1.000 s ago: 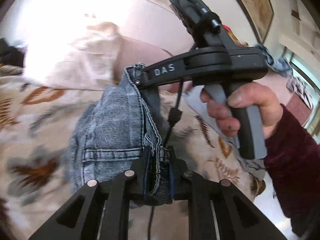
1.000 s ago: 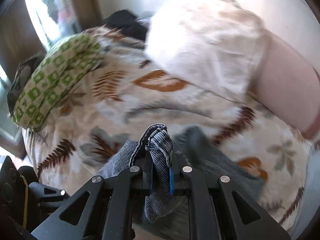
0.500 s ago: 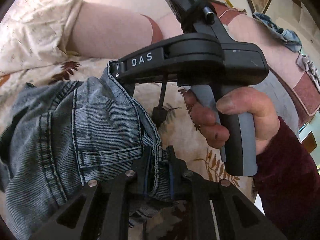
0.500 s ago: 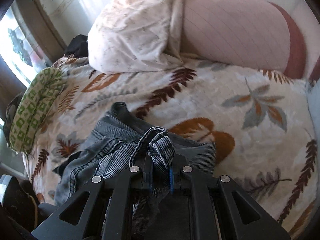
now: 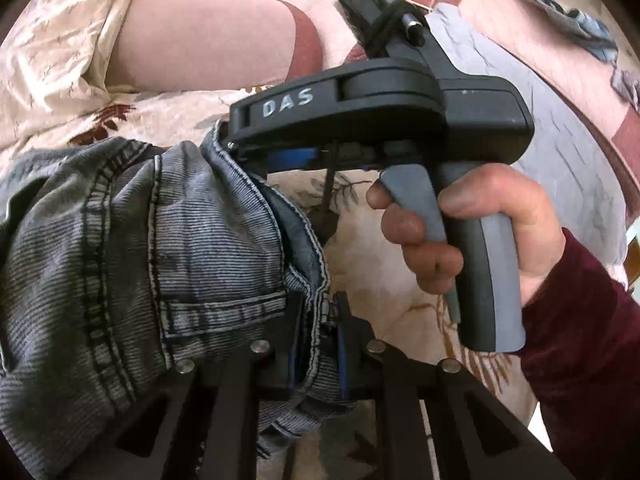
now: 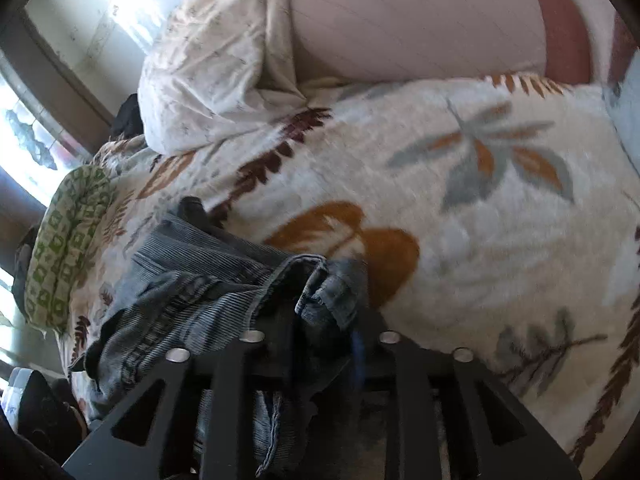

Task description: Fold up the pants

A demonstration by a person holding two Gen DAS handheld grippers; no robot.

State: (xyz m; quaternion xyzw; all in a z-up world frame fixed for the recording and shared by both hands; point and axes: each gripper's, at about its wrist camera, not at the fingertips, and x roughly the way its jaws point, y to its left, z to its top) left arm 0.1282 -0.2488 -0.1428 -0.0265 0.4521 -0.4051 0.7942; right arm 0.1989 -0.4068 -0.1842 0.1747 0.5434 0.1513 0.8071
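The blue-grey denim pants (image 5: 160,240) lie bunched on a leaf-print blanket (image 5: 380,304). My left gripper (image 5: 316,344) is shut on a stitched edge of the denim, low in the left wrist view. A hand (image 5: 472,232) in a maroon sleeve holds my right gripper (image 5: 240,148) side-on, its tip at another denim edge. In the right wrist view the right gripper (image 6: 322,344) has its jaws opening. A loose fold of the pants (image 6: 324,296) sits between them, and the pads no longer pinch it.
A pink bolster (image 6: 420,28) and a cream pillow (image 6: 208,80) lie along the far side of the blanket (image 6: 460,240). A green patterned cloth (image 6: 68,240) sits at its left edge by a window. A grey sheet (image 5: 560,132) lies to the right.
Both grippers have come down toward the blanket with the pants, which now rest bunched on it. The right jaws, clamped on the fold before, have parted. The left still grips.
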